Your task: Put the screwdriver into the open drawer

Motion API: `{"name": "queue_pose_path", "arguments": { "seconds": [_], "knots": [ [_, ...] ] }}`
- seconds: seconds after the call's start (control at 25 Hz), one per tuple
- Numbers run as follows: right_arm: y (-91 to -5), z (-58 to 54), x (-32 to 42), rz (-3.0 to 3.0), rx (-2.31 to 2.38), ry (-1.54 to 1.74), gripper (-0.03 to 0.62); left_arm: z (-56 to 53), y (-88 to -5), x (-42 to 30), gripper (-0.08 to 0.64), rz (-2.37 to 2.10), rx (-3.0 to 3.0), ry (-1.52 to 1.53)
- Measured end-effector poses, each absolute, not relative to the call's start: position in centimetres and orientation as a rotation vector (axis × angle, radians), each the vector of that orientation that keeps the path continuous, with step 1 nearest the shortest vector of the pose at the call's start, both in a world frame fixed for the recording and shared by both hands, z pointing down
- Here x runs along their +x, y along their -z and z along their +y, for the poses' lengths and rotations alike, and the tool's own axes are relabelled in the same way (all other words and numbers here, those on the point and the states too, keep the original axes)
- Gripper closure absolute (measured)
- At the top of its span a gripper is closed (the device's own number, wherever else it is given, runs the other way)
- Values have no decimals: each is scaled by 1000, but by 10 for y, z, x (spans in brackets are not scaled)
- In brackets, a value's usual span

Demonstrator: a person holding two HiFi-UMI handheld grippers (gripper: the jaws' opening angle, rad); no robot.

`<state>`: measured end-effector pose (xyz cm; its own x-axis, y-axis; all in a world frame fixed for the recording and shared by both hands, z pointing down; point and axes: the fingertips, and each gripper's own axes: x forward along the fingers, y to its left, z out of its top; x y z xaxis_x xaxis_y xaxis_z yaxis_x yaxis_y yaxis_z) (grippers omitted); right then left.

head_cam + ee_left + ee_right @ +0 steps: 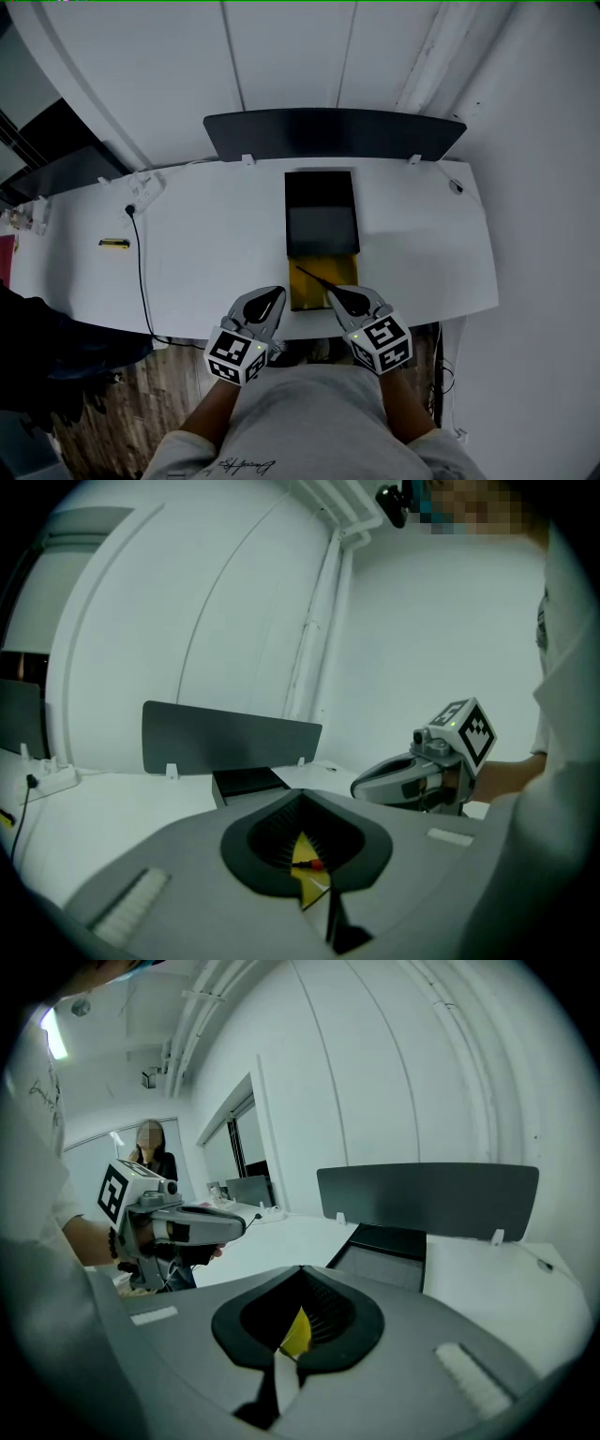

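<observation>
A dark drawer unit [321, 211] stands in the middle of the white desk [206, 253], its yellow drawer [307, 292] pulled out toward me. The thin dark screwdriver [314, 277] lies diagonally inside that drawer. Its red part [316, 863] shows through the jaw opening in the left gripper view. My left gripper [276, 294] hovers at the drawer's front left corner, jaws shut and empty. At the front right corner my right gripper [334, 294] is shut too, holding nothing. The yellow drawer [296, 1333] also shows beneath the right jaws.
A dark partition panel [333, 133] runs along the desk's back edge. A power strip with a black cable [139, 253] and a small yellow-black item [114, 244] lie at the left. A person [152, 1155] stands far off. Wooden floor [169, 394] lies below the front edge.
</observation>
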<state>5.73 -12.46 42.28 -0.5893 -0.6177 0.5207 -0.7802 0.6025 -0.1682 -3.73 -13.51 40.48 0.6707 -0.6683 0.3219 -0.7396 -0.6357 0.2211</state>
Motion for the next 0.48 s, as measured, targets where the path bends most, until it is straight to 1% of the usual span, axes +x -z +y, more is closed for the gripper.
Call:
{"name": "queue_pose_path", "arguments": {
  "seconds": [0.48],
  "knots": [
    [-419,-122,58,-2444,1108,-545,578,-130,-402,-25,560,-1117,2565,-291]
  ]
}}
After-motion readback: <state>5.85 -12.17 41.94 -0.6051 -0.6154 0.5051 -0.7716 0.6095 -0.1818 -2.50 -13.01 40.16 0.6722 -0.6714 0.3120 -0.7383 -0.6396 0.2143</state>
